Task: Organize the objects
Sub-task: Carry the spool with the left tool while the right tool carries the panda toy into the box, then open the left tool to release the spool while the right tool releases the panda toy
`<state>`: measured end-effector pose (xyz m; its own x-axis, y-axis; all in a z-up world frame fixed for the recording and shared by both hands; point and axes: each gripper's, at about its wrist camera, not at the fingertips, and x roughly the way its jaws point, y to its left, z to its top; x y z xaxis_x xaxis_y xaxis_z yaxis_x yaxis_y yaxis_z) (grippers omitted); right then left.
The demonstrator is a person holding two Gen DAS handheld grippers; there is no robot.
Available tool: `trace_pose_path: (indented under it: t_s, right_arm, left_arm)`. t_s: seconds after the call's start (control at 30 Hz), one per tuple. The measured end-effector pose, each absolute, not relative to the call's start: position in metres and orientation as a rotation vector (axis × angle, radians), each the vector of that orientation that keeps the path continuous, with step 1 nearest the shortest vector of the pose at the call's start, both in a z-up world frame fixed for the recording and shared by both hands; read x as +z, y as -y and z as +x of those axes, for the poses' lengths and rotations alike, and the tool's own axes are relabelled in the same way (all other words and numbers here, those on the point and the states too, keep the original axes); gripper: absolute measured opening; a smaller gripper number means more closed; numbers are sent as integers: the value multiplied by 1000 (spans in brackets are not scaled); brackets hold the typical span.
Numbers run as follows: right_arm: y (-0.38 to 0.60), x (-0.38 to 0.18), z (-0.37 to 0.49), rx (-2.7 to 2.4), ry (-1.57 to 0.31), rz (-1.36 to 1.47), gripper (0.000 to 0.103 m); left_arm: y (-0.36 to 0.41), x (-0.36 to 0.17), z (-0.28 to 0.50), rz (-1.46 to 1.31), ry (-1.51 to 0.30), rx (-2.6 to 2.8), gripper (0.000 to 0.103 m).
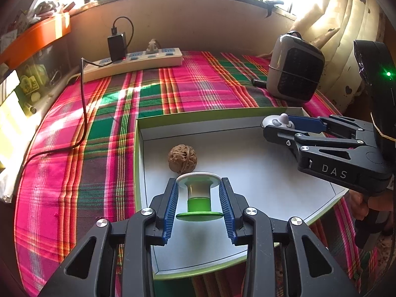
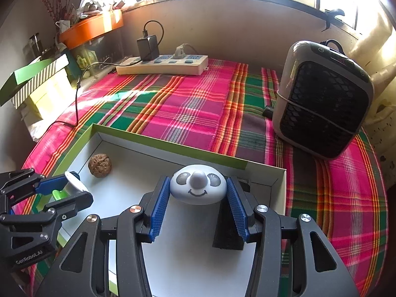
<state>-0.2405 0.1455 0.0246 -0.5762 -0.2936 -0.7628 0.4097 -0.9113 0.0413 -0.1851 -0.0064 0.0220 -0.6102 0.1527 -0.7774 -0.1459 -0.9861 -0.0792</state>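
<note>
My left gripper (image 1: 198,193) is shut on a green and white spool (image 1: 198,196), held over the white floor of a shallow green-rimmed box (image 1: 247,163). A brown walnut (image 1: 182,158) lies in the box just beyond the spool; it also shows in the right wrist view (image 2: 100,165). My right gripper (image 2: 198,190) is shut on a pale smiley-face toy (image 2: 198,184), held over the box's far right part. From the left wrist view the right gripper (image 1: 278,123) and the toy (image 1: 278,120) are at the box's far right corner. A black block (image 2: 229,225) sits under the right finger.
The box (image 2: 173,146) rests on a pink and green plaid cloth (image 2: 193,106). A grey heater (image 2: 324,99) stands at the right. A power strip (image 2: 162,64) with a black charger and a trailing cable (image 1: 84,109) lies at the back. Boxes and clutter line the left.
</note>
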Motion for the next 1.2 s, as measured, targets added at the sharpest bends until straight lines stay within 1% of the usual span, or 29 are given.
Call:
trace_pose_path:
  t_s: [0.13, 0.53, 0.73, 1.2]
  right_arm:
    - [-141, 23, -243, -2470, -210, 1159, 49]
    - [-127, 16, -249, -2477, -346, 1184, 49]
    - [-124, 14, -251, -2470, -379, 1199, 49]
    - [-119, 10, -253, -2460, -436, 1233, 49]
  left_arm:
    - [5, 19, -187, -1302, 1, 2679, 32]
    - [-1, 15, -194, -1306, -41, 2691, 32]
    - [-4, 14, -195, -1311, -78, 2699, 32]
    - [-5, 13, -196, -1318, -84, 2699, 32]
